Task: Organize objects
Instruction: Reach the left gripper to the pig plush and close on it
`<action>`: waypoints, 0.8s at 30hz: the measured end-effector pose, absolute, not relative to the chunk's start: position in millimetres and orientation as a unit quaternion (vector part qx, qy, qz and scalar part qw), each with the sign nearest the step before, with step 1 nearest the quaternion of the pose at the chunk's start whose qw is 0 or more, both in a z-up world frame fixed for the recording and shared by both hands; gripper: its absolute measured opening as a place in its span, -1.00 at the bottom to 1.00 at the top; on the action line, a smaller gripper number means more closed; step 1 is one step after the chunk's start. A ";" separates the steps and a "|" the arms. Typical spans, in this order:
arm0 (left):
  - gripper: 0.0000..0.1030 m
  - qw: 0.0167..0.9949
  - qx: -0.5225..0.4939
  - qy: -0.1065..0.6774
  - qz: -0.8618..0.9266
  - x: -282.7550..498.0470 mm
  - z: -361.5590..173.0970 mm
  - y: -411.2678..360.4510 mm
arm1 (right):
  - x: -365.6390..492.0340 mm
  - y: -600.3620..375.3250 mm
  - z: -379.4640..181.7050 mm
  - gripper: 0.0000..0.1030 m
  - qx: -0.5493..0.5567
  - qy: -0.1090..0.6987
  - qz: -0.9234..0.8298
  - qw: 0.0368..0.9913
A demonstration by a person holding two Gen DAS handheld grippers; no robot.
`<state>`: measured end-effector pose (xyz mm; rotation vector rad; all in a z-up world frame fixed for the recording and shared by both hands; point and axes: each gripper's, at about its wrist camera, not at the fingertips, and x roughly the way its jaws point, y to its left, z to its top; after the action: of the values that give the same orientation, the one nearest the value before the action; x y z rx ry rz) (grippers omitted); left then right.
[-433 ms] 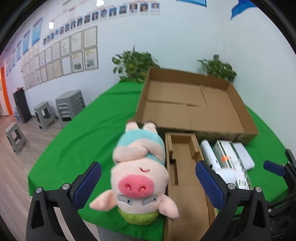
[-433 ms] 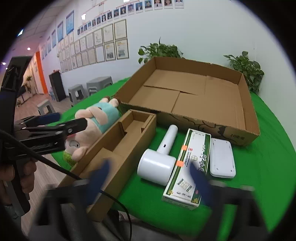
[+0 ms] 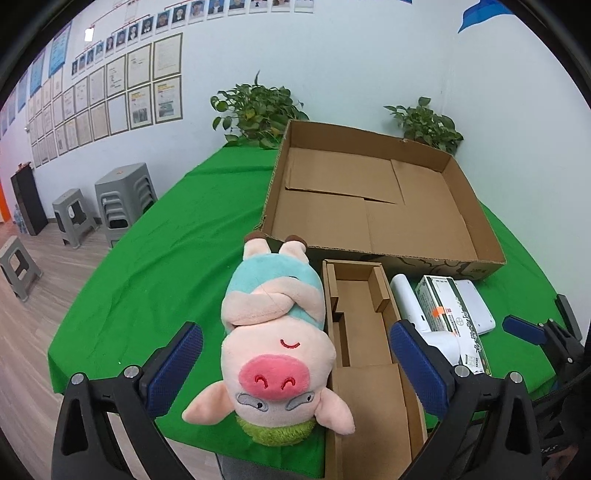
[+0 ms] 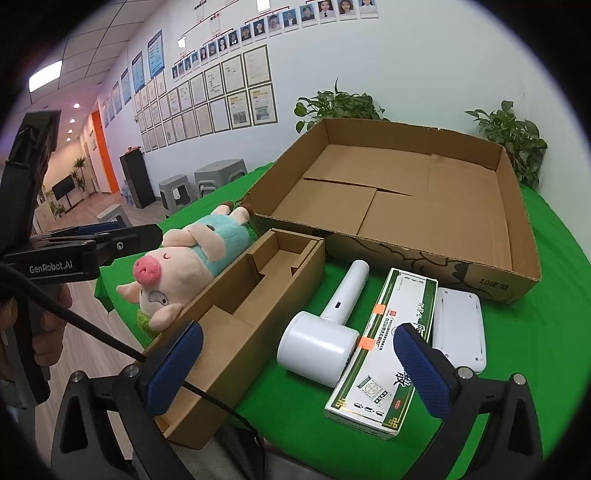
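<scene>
An office: framed certificates [image 4: 225, 96], staff portraits [image 4: 295, 18] and stacked stools [image 3: 123, 199].

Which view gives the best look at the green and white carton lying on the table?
The right wrist view. There the green and white carton lies nearly whole and close, between the white handheld device and the flat white case. In the left wrist view the carton sits small at the edge, partly hidden behind a finger.

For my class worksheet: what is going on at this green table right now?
A person holds tongs in each hand, both open and gripping nothing. The left tongs frame the plush pig lying beside the narrow cardboard insert. The right tongs hover near the white handheld device and green-and-white box. The big cardboard tray is empty.
</scene>
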<state>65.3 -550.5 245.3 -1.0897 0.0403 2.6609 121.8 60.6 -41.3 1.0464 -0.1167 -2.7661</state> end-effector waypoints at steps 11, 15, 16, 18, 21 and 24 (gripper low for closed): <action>0.98 0.156 -0.408 -0.009 0.900 21.2 156.5 -545.8 | 111.1 37.7 -36.3 1.00 0.366 0.002 -0.921 0.131; 0.96 0.163 -0.418 -0.032 0.893 20.2 100.5 -516.9 | 111.1 16.2 -30.2 1.00 0.342 0.034 -0.921 0.181; 0.94 0.162 -0.420 -0.038 0.892 22.5 84.4 -492.6 | 111.5 10.8 -28.4 1.00 0.338 0.045 -0.920 0.193; 0.85 0.168 -0.432 -0.052 0.884 20.2 63.7 -476.1 | 111.2 -0.4 -25.2 1.00 0.327 0.071 -0.918 0.211; 0.59 0.191 -0.439 -0.077 0.875 19.6 34.3 -462.3 | 109.9 -15.1 -16.2 1.00 0.308 0.104 -0.913 0.245; 0.40 0.218 -0.435 -0.082 0.870 18.9 18.2 -447.9 | 111.6 -27.7 0.5 1.00 0.284 0.116 -0.901 0.307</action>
<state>18.9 -447.9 18.2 -1.2058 -0.2282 2.4080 111.6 -27.7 0.5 0.7514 0.3076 -2.3840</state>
